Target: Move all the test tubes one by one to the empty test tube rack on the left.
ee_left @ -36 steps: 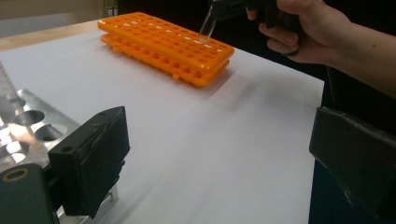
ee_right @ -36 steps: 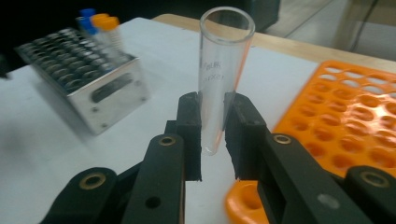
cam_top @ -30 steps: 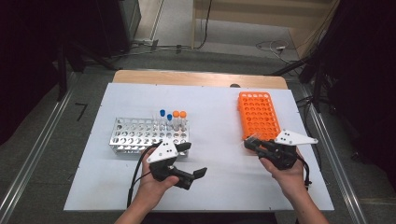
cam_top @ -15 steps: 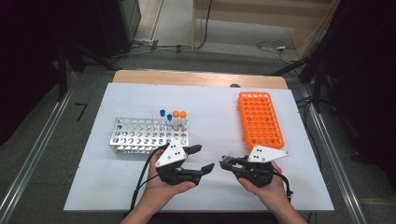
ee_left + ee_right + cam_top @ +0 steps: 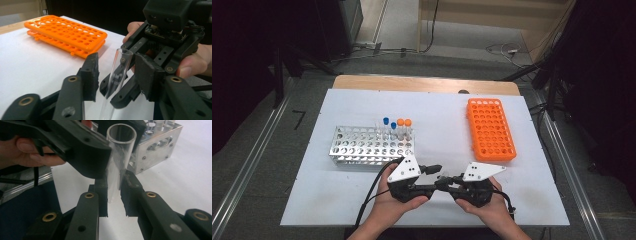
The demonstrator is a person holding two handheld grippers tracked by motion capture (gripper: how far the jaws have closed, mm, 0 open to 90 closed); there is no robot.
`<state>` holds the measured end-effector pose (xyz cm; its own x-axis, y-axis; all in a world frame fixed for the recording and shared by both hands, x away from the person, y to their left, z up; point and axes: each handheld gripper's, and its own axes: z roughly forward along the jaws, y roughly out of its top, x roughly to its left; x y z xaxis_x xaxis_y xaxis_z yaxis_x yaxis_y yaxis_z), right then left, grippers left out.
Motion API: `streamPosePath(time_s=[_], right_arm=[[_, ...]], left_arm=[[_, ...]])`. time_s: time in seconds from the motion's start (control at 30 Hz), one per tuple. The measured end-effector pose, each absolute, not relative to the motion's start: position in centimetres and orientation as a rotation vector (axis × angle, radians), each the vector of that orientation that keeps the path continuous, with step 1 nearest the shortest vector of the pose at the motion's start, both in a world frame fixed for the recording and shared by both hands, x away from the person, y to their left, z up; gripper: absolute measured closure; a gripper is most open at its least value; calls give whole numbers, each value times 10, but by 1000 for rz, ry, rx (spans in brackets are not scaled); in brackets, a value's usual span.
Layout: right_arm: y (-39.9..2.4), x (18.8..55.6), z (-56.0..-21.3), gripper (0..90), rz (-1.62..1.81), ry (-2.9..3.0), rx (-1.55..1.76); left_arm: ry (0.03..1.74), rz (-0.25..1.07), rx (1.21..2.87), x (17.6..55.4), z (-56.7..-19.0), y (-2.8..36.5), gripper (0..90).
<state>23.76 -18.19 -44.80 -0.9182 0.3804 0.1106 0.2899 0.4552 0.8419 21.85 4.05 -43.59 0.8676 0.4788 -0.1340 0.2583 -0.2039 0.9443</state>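
Note:
A clear, uncapped test tube (image 5: 443,176) is held between the two grippers at the table's front centre. My right gripper (image 5: 448,181) is shut on the tube's lower part (image 5: 113,187), its pads pressing both sides. My left gripper (image 5: 435,178) faces it with its jaws set around the same tube (image 5: 117,72). Those jaws have just been closing, and small gaps still show between its pads and the glass. The tube tilts slightly, with its open mouth up.
A metal tube rack (image 5: 362,150) holding blue-capped and orange-capped tubes (image 5: 401,123) stands just behind the left gripper. An orange rack (image 5: 490,129) lies at the back right. The white table top (image 5: 437,115) stretches between them.
My right gripper has travelled left from beside the orange rack to meet the left gripper. The left gripper's jaws have narrowed around the tube.

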Motion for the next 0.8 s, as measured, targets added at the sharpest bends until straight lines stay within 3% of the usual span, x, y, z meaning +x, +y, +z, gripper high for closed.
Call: streamPosePath(time_s=[0.27,0.6,0.8], right_arm=[[-178,235,-447,741,1476,2629,577],[-178,236,-448,732,1483,2643,597],[-185,234,-445,456,1488,2609,562]], left_arm=[[537,210,1806,217,-437,37,716],[538,286,1813,215,-435,38,766],[588,307,1767,218,-430,52,767]])
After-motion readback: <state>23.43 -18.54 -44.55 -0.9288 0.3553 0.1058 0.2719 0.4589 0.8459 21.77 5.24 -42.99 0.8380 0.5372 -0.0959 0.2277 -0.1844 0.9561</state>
